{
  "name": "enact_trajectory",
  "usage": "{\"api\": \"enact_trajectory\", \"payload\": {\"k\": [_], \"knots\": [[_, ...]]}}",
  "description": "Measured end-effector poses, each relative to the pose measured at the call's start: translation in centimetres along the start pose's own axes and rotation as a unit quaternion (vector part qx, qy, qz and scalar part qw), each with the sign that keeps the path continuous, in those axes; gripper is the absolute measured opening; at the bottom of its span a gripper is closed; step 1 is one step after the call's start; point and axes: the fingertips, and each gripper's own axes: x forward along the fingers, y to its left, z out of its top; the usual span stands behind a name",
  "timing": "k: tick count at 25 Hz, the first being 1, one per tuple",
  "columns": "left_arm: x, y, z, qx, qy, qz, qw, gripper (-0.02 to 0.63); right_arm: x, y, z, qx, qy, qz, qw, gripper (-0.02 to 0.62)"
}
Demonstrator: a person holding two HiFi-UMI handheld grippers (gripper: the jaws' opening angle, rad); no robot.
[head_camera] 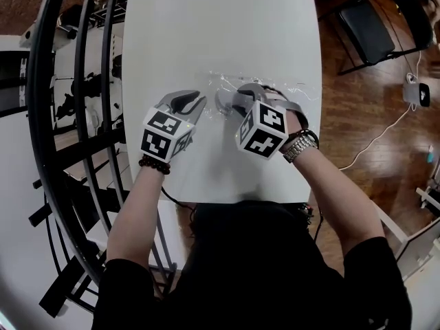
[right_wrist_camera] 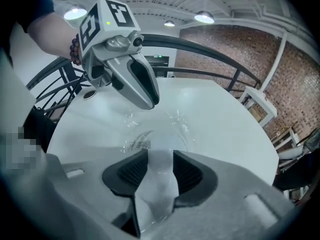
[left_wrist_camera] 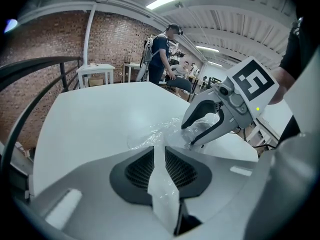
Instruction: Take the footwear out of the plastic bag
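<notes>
Plastic bag (head_camera: 275,88) is lying crumpled mid-table, its clear film glinting just beyond both tools, w/ a small printed patch (right_wrist_camera: 141,145) showing on it in the right gripper view. The footwear isn't showing clearly: prob. something pale inside the film, white on white, so I can't tell its shape. Left gripper (head_camera: 199,103) is clenching a thin strip of the bag's near-left edge, the film running straight down betw. its jaws in its own view. It looks to be working as the anchor so the bag isn't sliding. Right gripper (head_camera: 227,103) is sitting just right of it, jaws wider apart & grasping a thicker whitish fold of bag. Whether there's footwear inside that fold, I can't say. The two tips are hanging close together, nearly touching, prob. so the bag's mouth can be pulled apart betw. them. I'm reading this as the opening stage, w/ nothing out of the bag yet. The white table (head_camera: 220,26) is stretching away on the far side, & a chair (head_camera: 375,23) is standing far right on the wood floor (head_camera: 357,108).
</notes>
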Motion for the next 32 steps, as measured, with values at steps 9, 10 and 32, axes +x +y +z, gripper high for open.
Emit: {"api": "enact_trajectory", "payload": {"k": [9, 10, 32], "knots": [[0.2, 0.0, -0.3, -0.066, 0.007, -0.038, 0.9971, 0.083, -2.8, -0.2, 0.6, -0.006, -0.032, -0.029, 0.999, 0.057], [0.3, -0.4, -0.4, -0.079, 0.011, -0.052, 0.9955, 0.084, -3.1, -0.1, 0.6, -0.008, -0.037, -0.030, 0.999, 0.057], [1.0, -6.9, -2.9, -0.332, 0.085, -0.261, 0.9024, 0.253, -6.5, 2.7, 1.2, -0.083, -0.113, -0.051, 0.989, 0.048]]}}
